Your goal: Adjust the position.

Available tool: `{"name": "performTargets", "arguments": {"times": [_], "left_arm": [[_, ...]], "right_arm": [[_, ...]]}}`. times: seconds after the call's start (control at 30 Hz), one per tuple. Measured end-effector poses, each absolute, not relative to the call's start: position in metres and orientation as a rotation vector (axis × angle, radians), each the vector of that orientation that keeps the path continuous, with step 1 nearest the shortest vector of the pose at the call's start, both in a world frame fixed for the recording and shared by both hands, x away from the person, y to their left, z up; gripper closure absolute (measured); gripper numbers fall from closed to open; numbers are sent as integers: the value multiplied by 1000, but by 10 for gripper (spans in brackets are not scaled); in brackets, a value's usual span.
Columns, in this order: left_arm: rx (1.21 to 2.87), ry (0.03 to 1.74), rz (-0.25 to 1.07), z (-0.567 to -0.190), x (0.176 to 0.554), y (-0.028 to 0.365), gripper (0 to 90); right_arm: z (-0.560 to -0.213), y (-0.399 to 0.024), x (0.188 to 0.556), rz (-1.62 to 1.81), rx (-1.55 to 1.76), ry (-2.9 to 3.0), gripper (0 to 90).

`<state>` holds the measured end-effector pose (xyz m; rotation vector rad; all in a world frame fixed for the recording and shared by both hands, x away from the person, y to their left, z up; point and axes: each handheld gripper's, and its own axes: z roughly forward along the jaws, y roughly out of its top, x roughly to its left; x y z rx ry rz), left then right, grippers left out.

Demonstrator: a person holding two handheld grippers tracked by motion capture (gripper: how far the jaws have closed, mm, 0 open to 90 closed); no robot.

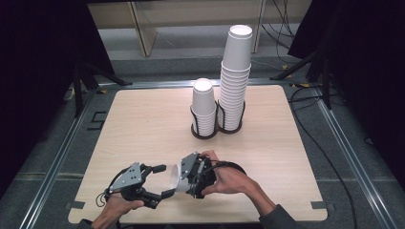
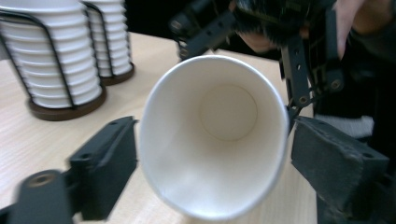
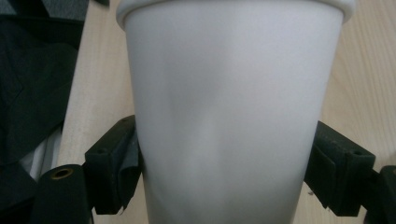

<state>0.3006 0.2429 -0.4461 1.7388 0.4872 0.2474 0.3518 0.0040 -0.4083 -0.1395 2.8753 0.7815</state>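
Single white paper cup (image 1: 173, 177) off the stacks, clamped sideways by right gripper (image 1: 191, 175) near counter's (image 1: 143, 119) front edge; left gripper (image 1: 160, 181) open around rim (not gripping). Placement outstanding.

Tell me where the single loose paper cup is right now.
In the high view the paper cup lies on its side near the table's front edge, clamped at its base by the right gripper, its mouth facing the left gripper, whose jaws flank its rim.
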Motion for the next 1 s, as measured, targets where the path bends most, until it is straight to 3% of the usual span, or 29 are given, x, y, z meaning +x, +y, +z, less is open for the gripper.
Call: {"name": "performTargets", "arguments": {"times": [0.33,1.0], "left_arm": [[1684,591,328,-445,303,251,147],[1694,697,397,-449,307,256,147]], "right_arm": [[-402,-57,383,1148,431,2628,207],[-418,-119,394,1450,742,2329,203]]}}
